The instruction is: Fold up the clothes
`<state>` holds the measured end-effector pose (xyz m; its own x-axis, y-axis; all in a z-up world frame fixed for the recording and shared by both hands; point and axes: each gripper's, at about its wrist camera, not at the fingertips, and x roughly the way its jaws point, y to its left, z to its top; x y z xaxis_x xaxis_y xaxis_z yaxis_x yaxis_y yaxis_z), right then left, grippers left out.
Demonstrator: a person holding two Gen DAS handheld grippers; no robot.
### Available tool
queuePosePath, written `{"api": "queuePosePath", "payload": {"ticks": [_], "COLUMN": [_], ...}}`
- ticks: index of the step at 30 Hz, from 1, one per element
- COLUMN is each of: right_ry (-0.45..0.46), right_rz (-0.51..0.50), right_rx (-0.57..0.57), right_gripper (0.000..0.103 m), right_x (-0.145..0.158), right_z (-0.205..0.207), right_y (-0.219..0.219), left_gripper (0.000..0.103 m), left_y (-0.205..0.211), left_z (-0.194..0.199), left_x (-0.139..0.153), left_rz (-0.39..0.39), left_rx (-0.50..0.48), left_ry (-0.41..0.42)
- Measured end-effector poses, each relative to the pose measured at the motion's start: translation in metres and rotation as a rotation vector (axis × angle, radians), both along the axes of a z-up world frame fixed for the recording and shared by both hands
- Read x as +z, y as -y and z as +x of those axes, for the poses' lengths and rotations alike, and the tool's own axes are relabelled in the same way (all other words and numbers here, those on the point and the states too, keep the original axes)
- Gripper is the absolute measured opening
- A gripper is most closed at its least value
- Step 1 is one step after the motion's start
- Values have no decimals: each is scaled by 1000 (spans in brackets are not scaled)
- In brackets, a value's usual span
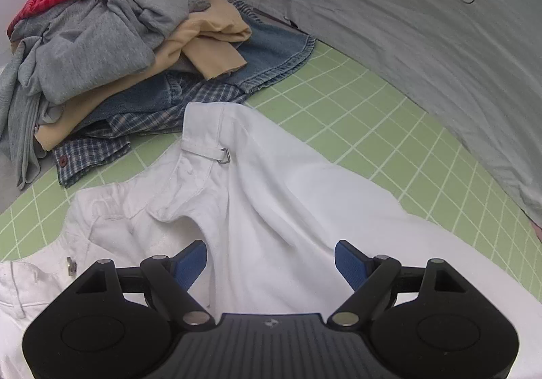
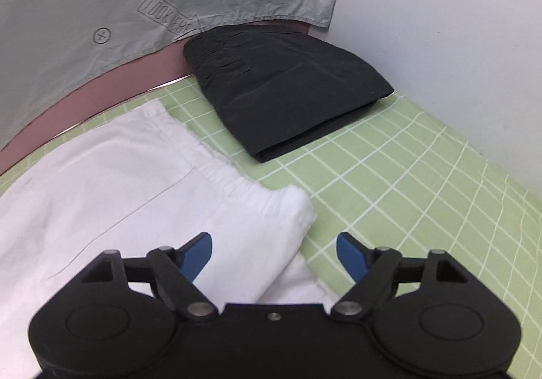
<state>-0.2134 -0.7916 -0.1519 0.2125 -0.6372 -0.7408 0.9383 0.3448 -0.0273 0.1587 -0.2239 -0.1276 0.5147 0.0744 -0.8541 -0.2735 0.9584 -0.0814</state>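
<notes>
A white garment (image 1: 264, 196) lies spread on the green checked cloth (image 1: 389, 128), its waistband with a metal ring turned up at the middle. My left gripper (image 1: 271, 260) hovers over the white fabric with its blue pads wide apart and nothing pinched between them. In the right wrist view the same white garment (image 2: 135, 182) shows its gathered elastic edge, folded over at the near corner. My right gripper (image 2: 274, 255) stands open above that folded corner, holding nothing.
A heap of unfolded clothes (image 1: 111, 50), red check, grey, tan, denim and blue plaid, sits at the left. A folded black garment (image 2: 284, 91) lies at the back right. A grey sheet (image 1: 406, 23) hangs behind the table.
</notes>
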Motion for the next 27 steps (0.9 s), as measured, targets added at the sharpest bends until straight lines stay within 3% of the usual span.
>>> {"api": "queuePosePath", "payload": {"ticks": [5, 10, 20, 23, 26, 27], "right_ry": [30, 9, -95, -68, -27, -2], "right_rz": [27, 43, 46, 63, 84, 92], "right_rx": [42, 68, 140, 176, 230, 254], "right_gripper": [90, 92, 92, 92, 75, 59], "right_x": [1, -7, -32, -34, -32, -31], "right_z": [-21, -51, -92, -95, -95, -96], "right_y": [-48, -79, -54, -41, -36, -37], "left_gripper": [87, 87, 87, 87, 87, 87], "left_y": [-14, -35, -42, -36, -30, -28], "left_z": [-51, -113, -200, -214, -226, -228], "left_x": [23, 16, 5, 7, 9, 9], "left_rz": [9, -3, 22, 32, 36, 34], "left_rx": [-58, -69, -75, -79, -76, -74], "left_ry": [44, 1, -70, -74, -79, -80]}}
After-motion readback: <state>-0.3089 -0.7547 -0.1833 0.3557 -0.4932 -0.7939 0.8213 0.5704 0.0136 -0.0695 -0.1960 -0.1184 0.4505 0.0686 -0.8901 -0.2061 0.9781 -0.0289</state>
